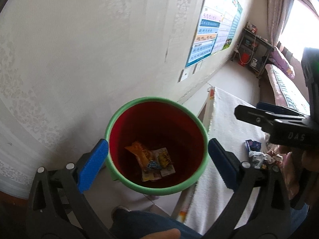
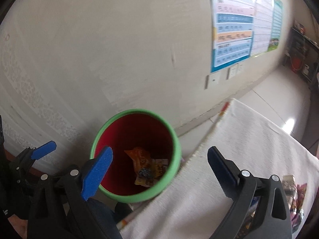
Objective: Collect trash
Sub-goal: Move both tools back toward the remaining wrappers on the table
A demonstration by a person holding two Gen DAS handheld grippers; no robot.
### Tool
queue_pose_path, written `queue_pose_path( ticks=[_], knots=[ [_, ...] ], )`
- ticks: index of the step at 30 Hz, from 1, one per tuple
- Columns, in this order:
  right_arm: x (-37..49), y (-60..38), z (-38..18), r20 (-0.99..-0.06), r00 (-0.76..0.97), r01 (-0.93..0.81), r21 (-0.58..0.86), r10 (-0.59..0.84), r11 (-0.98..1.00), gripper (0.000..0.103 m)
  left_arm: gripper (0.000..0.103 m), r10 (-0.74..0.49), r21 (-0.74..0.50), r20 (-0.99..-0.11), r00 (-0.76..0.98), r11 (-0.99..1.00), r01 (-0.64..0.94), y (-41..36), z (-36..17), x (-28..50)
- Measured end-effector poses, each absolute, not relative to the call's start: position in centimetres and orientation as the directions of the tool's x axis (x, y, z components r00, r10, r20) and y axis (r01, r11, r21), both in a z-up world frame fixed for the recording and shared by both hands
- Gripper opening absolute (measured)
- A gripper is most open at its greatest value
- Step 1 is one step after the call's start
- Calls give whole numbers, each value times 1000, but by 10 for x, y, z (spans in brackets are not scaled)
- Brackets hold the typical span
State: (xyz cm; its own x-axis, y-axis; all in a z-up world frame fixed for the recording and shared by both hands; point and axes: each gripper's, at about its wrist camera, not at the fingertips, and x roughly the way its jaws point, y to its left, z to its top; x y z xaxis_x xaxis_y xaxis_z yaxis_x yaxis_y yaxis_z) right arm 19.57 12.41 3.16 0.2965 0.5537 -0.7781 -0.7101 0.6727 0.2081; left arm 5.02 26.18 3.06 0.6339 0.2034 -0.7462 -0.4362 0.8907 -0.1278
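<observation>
A red bin with a green rim stands on the floor by the wall, beside a low table. Wrappers, one orange and others yellow, lie at its bottom. My left gripper hangs open above the bin's mouth, nothing between its blue pads. My right gripper is open too, over the bin's right side and the table edge, and holds nothing. More crumpled wrappers lie on the white cloth. In the left wrist view the right gripper shows at the right edge.
The table wears a white cloth and stands right of the bin. A patterned wall with posters runs behind. A person's knee in dark jeans is below the bin. A metal shelf and a sofa stand farther back.
</observation>
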Motion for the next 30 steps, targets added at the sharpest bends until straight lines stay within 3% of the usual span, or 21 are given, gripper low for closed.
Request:
queue_pose_path(
  ticks=[11, 30],
  knots=[
    [190, 40, 38, -770, 361, -644, 203, 527, 738, 93, 97, 148, -126, -745, 650, 926, -355, 209, 36, 68],
    [190, -125, 0, -825, 421, -477, 150, 376, 866, 94, 97, 6, -132, -770, 639, 977, -168, 107, 19, 103]
  ],
)
